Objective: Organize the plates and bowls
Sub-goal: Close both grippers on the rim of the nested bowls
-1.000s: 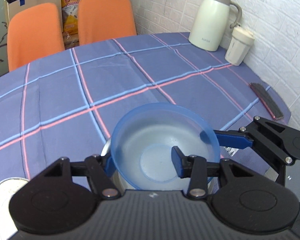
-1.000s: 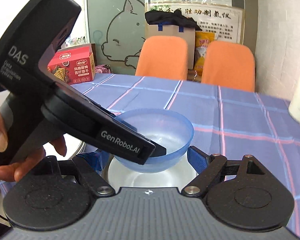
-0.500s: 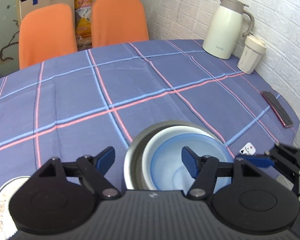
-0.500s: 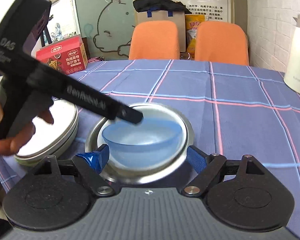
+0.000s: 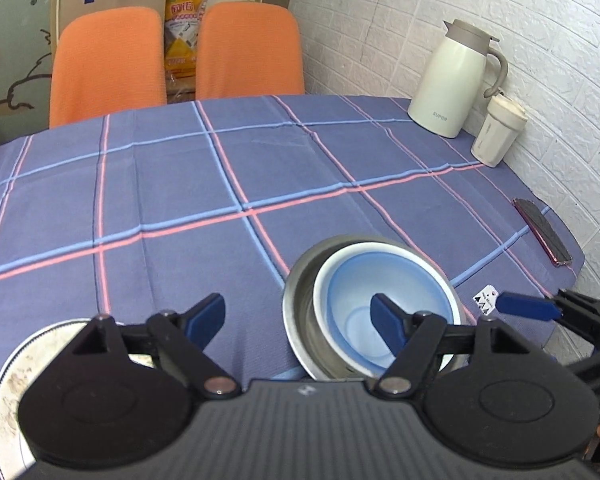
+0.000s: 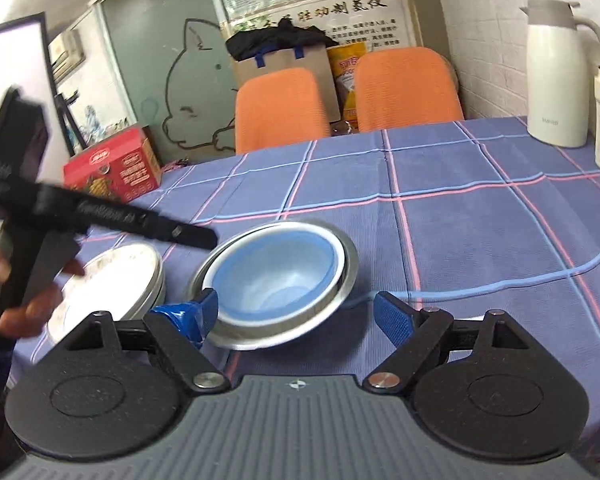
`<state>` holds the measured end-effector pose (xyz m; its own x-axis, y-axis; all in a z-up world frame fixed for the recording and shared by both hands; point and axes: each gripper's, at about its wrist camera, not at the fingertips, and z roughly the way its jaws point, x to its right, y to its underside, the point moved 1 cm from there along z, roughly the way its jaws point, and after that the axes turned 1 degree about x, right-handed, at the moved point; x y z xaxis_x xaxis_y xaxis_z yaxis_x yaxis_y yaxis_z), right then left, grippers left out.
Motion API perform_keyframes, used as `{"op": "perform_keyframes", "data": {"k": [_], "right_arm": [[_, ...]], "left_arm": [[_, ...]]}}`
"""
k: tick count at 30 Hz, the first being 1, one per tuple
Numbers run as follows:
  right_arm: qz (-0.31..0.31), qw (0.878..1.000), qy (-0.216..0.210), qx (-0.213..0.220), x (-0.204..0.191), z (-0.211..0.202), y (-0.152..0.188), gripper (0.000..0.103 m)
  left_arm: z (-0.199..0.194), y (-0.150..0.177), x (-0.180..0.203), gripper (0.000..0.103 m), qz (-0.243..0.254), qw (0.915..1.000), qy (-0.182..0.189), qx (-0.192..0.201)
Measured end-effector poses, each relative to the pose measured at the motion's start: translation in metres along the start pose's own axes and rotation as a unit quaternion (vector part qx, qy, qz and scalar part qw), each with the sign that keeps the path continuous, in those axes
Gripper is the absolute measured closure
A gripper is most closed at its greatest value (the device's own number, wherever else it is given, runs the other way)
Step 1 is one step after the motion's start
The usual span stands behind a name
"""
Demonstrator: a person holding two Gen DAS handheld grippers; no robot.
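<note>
I'm at a table point(image 5: 180, 184) under a blue checked cloth in what looks like an office break room or meeting corner. Two orange chairs point(image 5: 108, 64) stand at its far side, before a frosted glass partition point(image 6: 156, 64) with a cartoon cat drawn on it. Printed notices point(image 6: 324, 8) hang beside a white brick wall point(image 5: 480, 4), with a thermos jug point(image 5: 452, 80) and a snack box point(image 6: 116, 164) nearby.

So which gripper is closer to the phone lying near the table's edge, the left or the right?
Right. The right gripper hangs beyond the stacked bowls on the side where the phone lies. The left gripper, jaws opening and empty, sits on the bowls' other side.
</note>
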<state>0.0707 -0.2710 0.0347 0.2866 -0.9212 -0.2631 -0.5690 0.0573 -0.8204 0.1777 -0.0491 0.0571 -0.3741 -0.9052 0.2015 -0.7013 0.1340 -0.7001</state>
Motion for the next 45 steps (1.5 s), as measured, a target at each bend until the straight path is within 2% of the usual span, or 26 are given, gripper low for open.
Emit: {"op": "perform_keyframes", "data": {"k": [5,15,24,26,35,39,41,43,45], "right_arm": [[-0.009,1.0,0.011,-0.008,0.002,0.018,-0.008,0.031],[-0.072,0.993,0.034,-0.091,0.004,0.058,-0.016,0.031],[-0.054,0.989,0.055,-0.125,0.012,0.081,-0.014,0.031],[-0.071,0.988,0.066,-0.119,0.006,0.082,-0.011,0.03],[-0.048,0.992,0.084,-0.078,0.008,0.071,-0.001,0.029],[-0.047,0.989,0.094,-0.102,0.007,0.073,-0.008,0.029],[-0.041,0.988,0.099,-0.113,0.002,0.077,-0.011,0.029],[-0.027,0.989,0.085,-0.114,0.001,0.075,-0.012,0.029],[-0.016,0.989,0.083,-0.117,0.0,0.074,-0.011,0.029]], "left_arm": [[0.005,0.001,-0.001,0.029,0.003,0.9999,-0.01,-0.008],[0.029,-0.001,0.007,0.028,0.018,0.9993,-0.013,-0.03],[0.062,-0.004,0.013,0.028,0.027,0.997,-0.028,-0.067],[0.069,-0.002,0.017,0.028,0.038,0.9959,-0.033,-0.075],[0.079,0.001,0.008,0.027,0.019,0.9953,-0.023,-0.092],[0.079,0.001,0.005,0.027,0.011,0.9954,-0.023,-0.092],[0.077,0.0,0.004,0.027,0.009,0.9955,-0.037,-0.086],[0.078,-0.001,0.004,0.026,0.015,0.9955,-0.051,-0.079],[0.081,-0.002,0.003,0.026,0.012,0.9954,-0.044,-0.085]]}}
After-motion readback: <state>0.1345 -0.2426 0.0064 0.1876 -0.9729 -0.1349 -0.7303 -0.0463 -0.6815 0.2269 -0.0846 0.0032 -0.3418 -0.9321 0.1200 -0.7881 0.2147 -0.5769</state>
